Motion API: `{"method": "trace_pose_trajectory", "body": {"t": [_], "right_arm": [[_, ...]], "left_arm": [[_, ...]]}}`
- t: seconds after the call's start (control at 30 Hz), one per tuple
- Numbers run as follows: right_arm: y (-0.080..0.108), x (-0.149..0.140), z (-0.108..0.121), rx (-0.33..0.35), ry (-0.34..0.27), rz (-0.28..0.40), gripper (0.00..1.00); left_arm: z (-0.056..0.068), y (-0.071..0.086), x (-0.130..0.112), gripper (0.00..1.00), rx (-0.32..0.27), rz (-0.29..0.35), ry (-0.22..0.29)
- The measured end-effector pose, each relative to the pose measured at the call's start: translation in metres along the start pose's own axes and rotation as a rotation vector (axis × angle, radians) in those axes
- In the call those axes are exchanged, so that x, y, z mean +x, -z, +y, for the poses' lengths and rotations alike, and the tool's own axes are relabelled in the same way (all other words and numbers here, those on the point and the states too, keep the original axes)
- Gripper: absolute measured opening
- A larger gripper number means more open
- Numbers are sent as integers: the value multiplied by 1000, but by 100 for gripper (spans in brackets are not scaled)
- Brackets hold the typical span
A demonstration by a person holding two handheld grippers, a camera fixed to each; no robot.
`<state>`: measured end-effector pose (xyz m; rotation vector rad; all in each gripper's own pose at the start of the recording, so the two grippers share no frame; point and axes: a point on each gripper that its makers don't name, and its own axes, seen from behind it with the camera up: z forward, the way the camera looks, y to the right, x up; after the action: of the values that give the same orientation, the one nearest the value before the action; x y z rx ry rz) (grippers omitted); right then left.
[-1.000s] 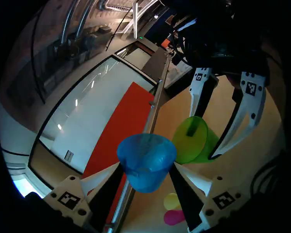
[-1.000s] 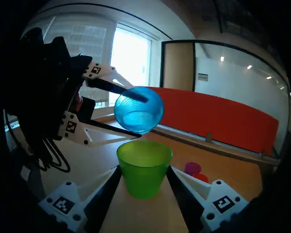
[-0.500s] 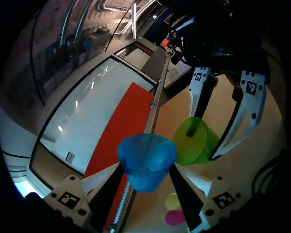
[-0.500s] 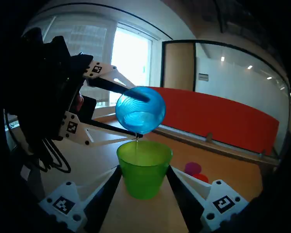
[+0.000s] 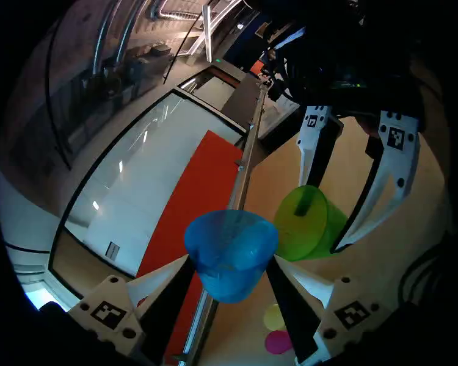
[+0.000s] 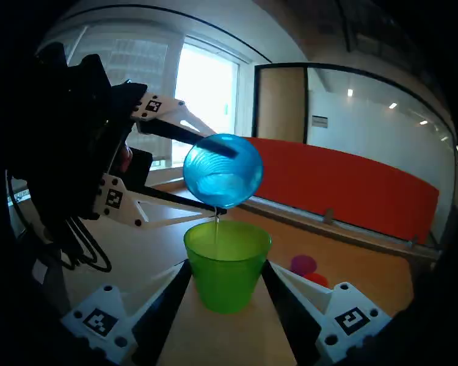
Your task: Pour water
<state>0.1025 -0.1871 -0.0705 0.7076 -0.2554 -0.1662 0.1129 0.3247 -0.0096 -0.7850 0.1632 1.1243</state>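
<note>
My left gripper (image 5: 232, 268) is shut on a translucent blue cup (image 5: 230, 251), tipped far over on its side. In the right gripper view that blue cup (image 6: 222, 171) hangs just above a green cup (image 6: 228, 263), with its mouth turned toward the camera. A thin stream of water (image 6: 216, 226) runs from its lower rim into the green cup. My right gripper (image 6: 228, 287) is shut on the green cup, which stands upright over the wooden table (image 6: 137, 256). From the left gripper view, the green cup (image 5: 308, 222) sits between the other gripper's white fingers (image 5: 385, 183).
A purple cup (image 6: 303, 264) and a red one (image 6: 316, 279) lie on the table to the right; they appear as a yellow cup (image 5: 274, 317) and a pink cup (image 5: 278, 341) in the left gripper view. An orange partition (image 6: 351, 183) and glass walls stand behind. Black cables (image 6: 85, 247) hang at the left.
The blue cup has tipped further over the green cup. A thin stream of water now falls from it into the green cup. The green cup has stayed where it was.
</note>
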Motion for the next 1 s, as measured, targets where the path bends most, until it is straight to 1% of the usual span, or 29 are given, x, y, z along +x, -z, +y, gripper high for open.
{"method": "trace_pose_trajectory", "body": {"t": [0.27,0.5,0.77,1.0], "right_arm": [[0,0,1,0,1,2,87],[0,0,2,1,2,1,87],[1,0,3,0,2,2,87],[1,-1,5,-1,3,2,87]], "left_arm": [[-2,-2,2,81,5,4,-7],[-5,-5,3,81,9,5,-28],[-6,-7,5,81,12,8,-37],[-6,-7,4,81,17,9,-54]]}}
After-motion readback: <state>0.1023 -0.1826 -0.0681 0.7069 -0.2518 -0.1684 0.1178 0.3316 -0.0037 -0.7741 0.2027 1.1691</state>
